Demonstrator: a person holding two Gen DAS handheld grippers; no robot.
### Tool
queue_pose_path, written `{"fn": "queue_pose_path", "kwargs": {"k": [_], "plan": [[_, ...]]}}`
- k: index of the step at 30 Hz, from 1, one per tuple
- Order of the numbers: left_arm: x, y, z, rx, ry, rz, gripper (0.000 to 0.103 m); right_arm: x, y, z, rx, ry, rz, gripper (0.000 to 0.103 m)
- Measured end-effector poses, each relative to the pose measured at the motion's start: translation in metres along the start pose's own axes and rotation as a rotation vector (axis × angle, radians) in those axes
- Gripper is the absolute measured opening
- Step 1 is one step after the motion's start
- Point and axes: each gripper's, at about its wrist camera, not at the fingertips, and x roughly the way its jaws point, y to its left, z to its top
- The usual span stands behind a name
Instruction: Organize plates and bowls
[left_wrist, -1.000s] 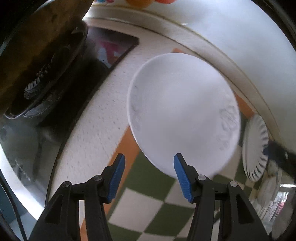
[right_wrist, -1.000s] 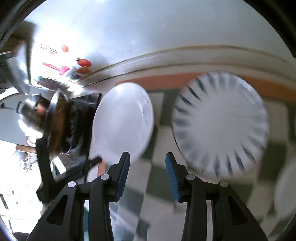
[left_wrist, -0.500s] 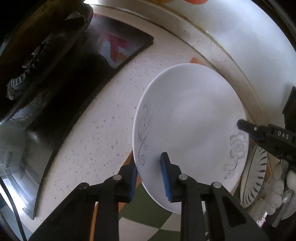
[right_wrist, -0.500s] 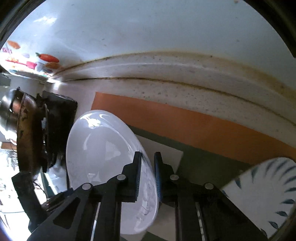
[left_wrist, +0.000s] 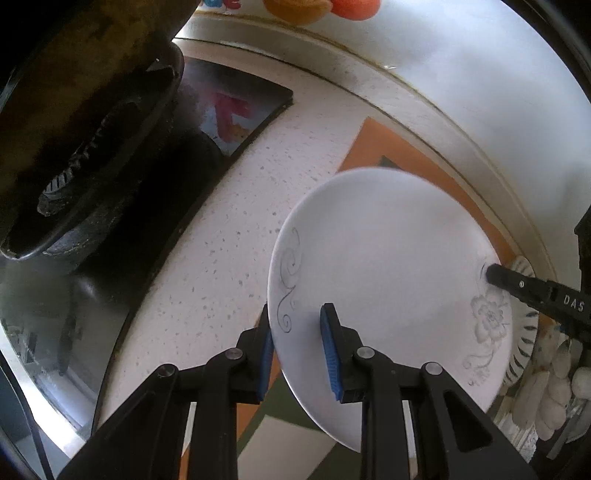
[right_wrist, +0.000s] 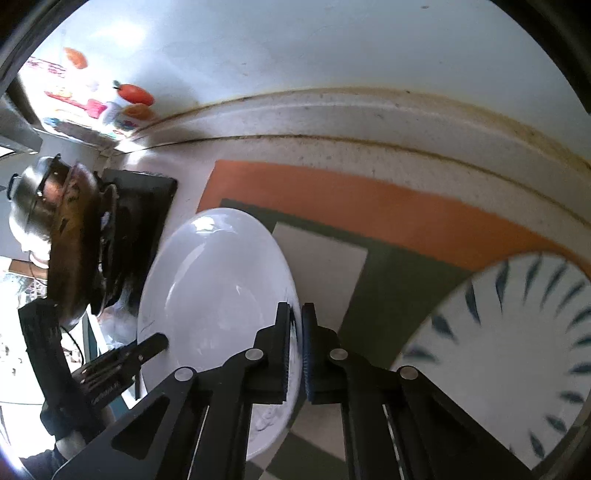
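In the left wrist view, the left gripper (left_wrist: 297, 347) points steeply down over the pale speckled stone counter (left_wrist: 221, 229). Its two blue-padded black fingers (left_wrist: 330, 356) are clamped on the near left rim of the round white ceramic plate with grey scroll and flower drawings (left_wrist: 391, 273), one pad under the edge and one on the upper face. The plate is tilted, its far edge over the orange border of the green-and-white checked mat (left_wrist: 364, 146). At the plate's right rim, the black tip of the right gripper (left_wrist: 491, 275) grips the edge just above the flower drawing. Behind that rim lies a white plate with dark blue dashes around its edge (left_wrist: 524, 354), mostly hidden. A black stove with a dark blackened pan (left_wrist: 88, 147) fills the left side, and the white wall (left_wrist: 461, 74) runs along the back.

In the right wrist view, the right gripper (right_wrist: 297, 345) also slants downward, its jaws drawn nearly together with the thin right rim of the same white plate (right_wrist: 218, 291) pinched between the pads. The plate appears edge-on and foreshortened, raised off the checked mat (right_wrist: 321, 254). The left gripper (right_wrist: 155, 341) reaches to the plate's opposite rim from the lower left, so the plate hangs between the two tools. The blue-dashed plate (right_wrist: 498, 354) lies flat on the mat to the right, apart from the held one. The stove and pan (right_wrist: 77, 251) stand at the left.
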Motion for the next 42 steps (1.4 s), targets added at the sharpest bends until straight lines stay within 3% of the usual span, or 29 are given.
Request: {"fn": "queue_pose_path", "kwargs": {"k": [12, 22, 32, 42], "plan": [[-0.056, -0.042, -0.046, 0.125, -0.031, -0.025, 0.022, -0.064, -0.012, -0.071, 0.068, -0.110, 0.016, 0.006], [-0.096, -0.104, -0.099, 0.272, -0.019, -0.103, 0.022, -0.148, -0.052, -0.185, 0.194, -0.234, 0.023, 0.006], [-0.065, -0.162, -0.167, 0.471, 0.115, -0.097, 0.022, -0.169, -0.121, -0.306, 0.380, -0.249, 0.010, 0.006], [-0.036, -0.166, -0.190, 0.534, 0.202, -0.027, 0.023, -0.144, -0.148, -0.351, 0.440, -0.197, 0.012, 0.006]]}}
